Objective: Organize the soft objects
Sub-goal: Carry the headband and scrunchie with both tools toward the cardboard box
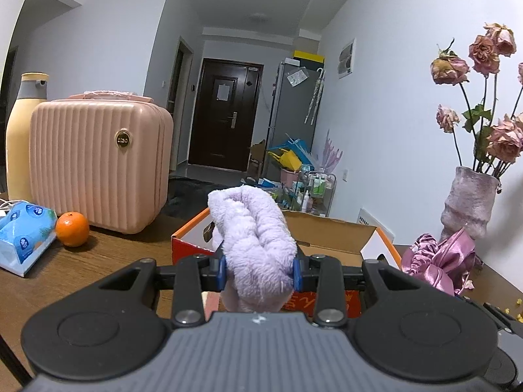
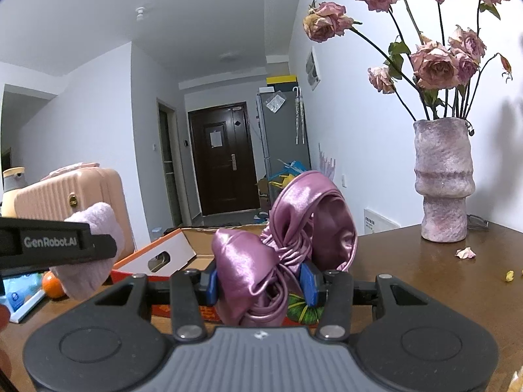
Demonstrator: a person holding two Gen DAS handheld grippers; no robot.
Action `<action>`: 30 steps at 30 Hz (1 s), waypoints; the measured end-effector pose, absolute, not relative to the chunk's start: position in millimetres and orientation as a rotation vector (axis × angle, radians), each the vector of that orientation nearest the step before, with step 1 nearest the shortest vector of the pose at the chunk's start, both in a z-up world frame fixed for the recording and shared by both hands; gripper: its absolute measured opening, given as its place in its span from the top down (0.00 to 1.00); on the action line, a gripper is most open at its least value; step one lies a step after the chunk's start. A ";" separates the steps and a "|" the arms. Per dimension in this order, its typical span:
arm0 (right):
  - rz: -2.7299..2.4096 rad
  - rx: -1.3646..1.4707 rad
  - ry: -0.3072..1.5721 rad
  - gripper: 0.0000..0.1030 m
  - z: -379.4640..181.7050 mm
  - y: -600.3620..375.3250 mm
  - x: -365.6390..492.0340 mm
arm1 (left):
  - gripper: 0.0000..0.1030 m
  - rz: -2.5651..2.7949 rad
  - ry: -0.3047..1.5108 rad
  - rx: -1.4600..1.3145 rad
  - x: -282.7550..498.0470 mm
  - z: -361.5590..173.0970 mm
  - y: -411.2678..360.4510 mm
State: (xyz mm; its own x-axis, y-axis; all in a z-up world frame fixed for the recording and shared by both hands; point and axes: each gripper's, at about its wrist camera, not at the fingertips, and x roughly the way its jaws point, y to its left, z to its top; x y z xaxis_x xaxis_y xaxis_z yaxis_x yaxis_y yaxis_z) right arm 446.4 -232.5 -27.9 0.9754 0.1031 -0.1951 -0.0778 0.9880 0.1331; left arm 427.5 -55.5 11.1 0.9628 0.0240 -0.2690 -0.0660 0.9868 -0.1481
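Hand-held grippers hover at an open box (image 1: 330, 228) on the desk (image 1: 108, 254): the left hand-held gripper (image 1: 260, 269) pinches a lilac towel (image 1: 255, 228) above the box's near wall, the right hand-held gripper (image 2: 261, 282) pinches a pink satin cloth (image 2: 281, 225) just right of it. A vase (image 2: 443, 179) stands further right of the box.

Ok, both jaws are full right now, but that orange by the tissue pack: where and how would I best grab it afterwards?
Probably across the widest middle of the orange, coming from above. It is round and sits free on the table, with the tissue pack close on its left and the pink case right behind, so a top approach looks clearest.
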 end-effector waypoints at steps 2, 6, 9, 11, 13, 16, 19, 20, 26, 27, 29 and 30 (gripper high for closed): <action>0.089 0.127 0.201 0.55 -27.8 -232.0 452.3 | 0.65 0.049 0.272 -0.161 432.7 10.6 -55.9; 0.086 0.131 0.197 0.55 -27.7 -231.4 462.4 | 0.65 0.056 0.274 -0.171 445.3 10.0 -57.4; 0.083 0.133 0.194 0.55 -27.3 -231.0 469.8 | 0.65 0.061 0.274 -0.181 454.6 9.3 -57.1; 0.081 0.135 0.191 0.55 -26.3 -231.3 475.3 | 0.65 0.067 0.274 -0.186 461.2 9.0 -57.7; 0.080 0.137 0.189 0.55 -25.5 -230.8 480.8 | 0.65 0.070 0.275 -0.192 467.9 8.3 -57.5; 0.079 0.136 0.185 0.55 -23.7 -230.6 488.8 | 0.65 0.075 0.275 -0.197 477.5 7.6 -57.5; 0.081 0.134 0.187 0.55 -21.9 -230.7 497.5 | 0.65 0.080 0.274 -0.203 487.2 6.6 -57.4; 0.082 0.133 0.188 0.55 -21.4 -230.5 500.3 | 0.65 0.083 0.274 -0.204 491.2 6.1 -57.4; 0.091 0.096 0.199 0.55 -14.3 -226.4 512.5 | 0.65 0.097 0.274 -0.195 512.0 1.4 -55.9; 0.093 0.092 0.201 0.55 -12.5 -226.1 514.3 | 0.65 0.099 0.273 -0.188 515.1 0.8 -56.0; 0.099 0.089 0.205 0.55 -9.6 -225.6 518.5 | 0.65 0.104 0.270 -0.176 520.6 -0.3 -55.7; 0.102 0.085 0.210 0.55 -8.4 -225.6 521.1 | 0.65 0.108 0.267 -0.169 523.4 -0.4 -55.7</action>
State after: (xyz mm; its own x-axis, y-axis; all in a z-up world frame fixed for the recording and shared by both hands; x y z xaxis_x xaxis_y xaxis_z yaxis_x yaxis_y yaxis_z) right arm 521.1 -225.6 -8.4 0.9730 0.1093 -0.2033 -0.0917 0.9913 0.0944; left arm 523.4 -55.7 -0.4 0.9589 0.0838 -0.2711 -0.1286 0.9800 -0.1519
